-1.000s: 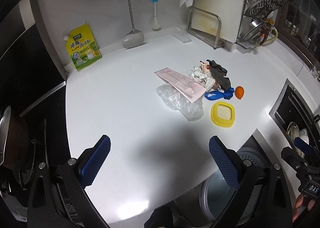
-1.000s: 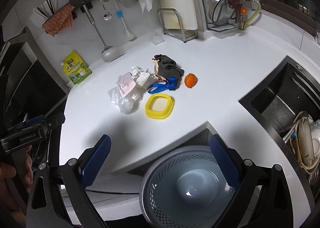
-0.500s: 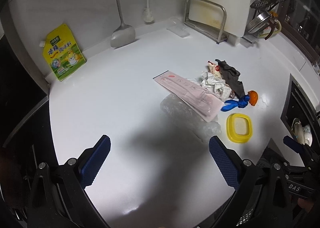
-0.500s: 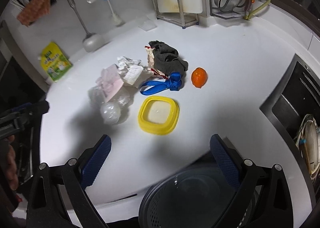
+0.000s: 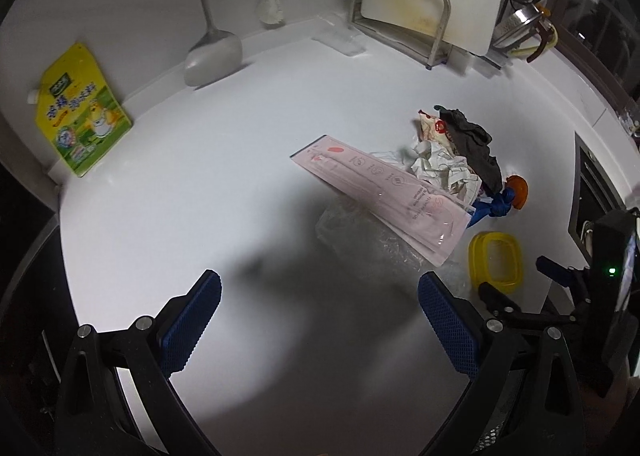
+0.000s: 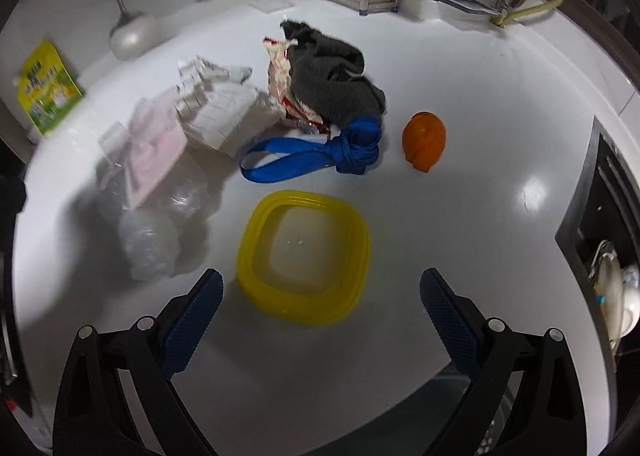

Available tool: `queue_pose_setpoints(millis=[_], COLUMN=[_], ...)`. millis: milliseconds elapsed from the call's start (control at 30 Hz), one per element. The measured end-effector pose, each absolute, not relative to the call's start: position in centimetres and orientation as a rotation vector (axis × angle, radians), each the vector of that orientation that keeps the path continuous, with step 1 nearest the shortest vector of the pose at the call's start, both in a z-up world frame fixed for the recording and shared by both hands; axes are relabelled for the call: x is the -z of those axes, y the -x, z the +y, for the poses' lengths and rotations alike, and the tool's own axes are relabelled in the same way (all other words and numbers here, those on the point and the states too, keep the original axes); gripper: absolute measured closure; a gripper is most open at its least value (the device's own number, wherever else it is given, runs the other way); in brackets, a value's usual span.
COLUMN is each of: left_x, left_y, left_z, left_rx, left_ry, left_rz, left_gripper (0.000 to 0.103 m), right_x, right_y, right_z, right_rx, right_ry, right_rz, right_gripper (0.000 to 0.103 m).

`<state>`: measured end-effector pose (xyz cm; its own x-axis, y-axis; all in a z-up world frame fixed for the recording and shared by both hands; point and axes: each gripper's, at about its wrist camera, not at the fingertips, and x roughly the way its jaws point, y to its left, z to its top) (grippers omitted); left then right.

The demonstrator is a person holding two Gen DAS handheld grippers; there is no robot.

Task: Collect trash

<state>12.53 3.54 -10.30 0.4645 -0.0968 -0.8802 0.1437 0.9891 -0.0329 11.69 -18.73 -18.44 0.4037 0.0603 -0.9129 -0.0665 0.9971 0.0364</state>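
1. My right gripper hangs spread wide and empty above the near edge of the white counter, and my left gripper is just as wide, holding nothing, over bare counter.
2. Nearest my right fingers is the yellow lid, flat, apart from the heap; I'd judge it the easy first pick.
3. By my left: clear plastic wrap, with the pink packet lying across it, so that packet has to go first.
4. Behind: crumpled paper, blue strap, dark cloth, all touching. The orange piece sits alone.
5. Far back: yellow pouch and metal rack, likely staying.
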Motion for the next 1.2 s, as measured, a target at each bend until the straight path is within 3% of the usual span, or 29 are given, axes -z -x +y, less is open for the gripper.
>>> queue_pose_setpoints(millis=[100, 167, 233, 833, 900, 1033, 1200], left_x=[10.6, 10.8, 11.0, 12.7, 12.7, 12.9, 13.1], left_y=[-13.3, -13.8, -14.1, -15.5, -16.0, -16.5, -16.6], left_z=[3.1, 2.9, 2.4, -4.5, -4.5, -4.7, -4.5], left_rx=[0.171, 0.186, 0.204, 0.326, 0.318, 0.319, 0.293], left_ry=[-0.042, -0.031, -0.03, -0.285, -0.28, -0.301, -0.325], left_rz=[1.083, 1.089, 1.096, 1.012, 1.007, 1.005, 0.997], left_gripper=[0.006, 0.006, 0.006, 0.008, 0.013, 0.037, 0.034], right_x=[18.9, 18.4, 18.2, 14.9, 14.8, 14.7, 14.3], right_y=[-11.7, -11.9, -12.3, -10.2, -10.1, -9.5, -9.5], right_z=[-18.9, -19.2, -19.9, -22.8, -23.0, -23.6, -23.8], right_rx=[-0.089, -0.094, -0.113, -0.153, -0.153, -0.148, -0.153], right_ry=[0.007, -0.001, -0.055, -0.147, -0.153, -0.159, -0.159], right_rz=[1.151, 1.129, 1.142, 1.081, 1.08, 1.073, 1.06], right_gripper=[0.013, 0.034, 0.037, 0.037, 0.037, 0.037, 0.037])
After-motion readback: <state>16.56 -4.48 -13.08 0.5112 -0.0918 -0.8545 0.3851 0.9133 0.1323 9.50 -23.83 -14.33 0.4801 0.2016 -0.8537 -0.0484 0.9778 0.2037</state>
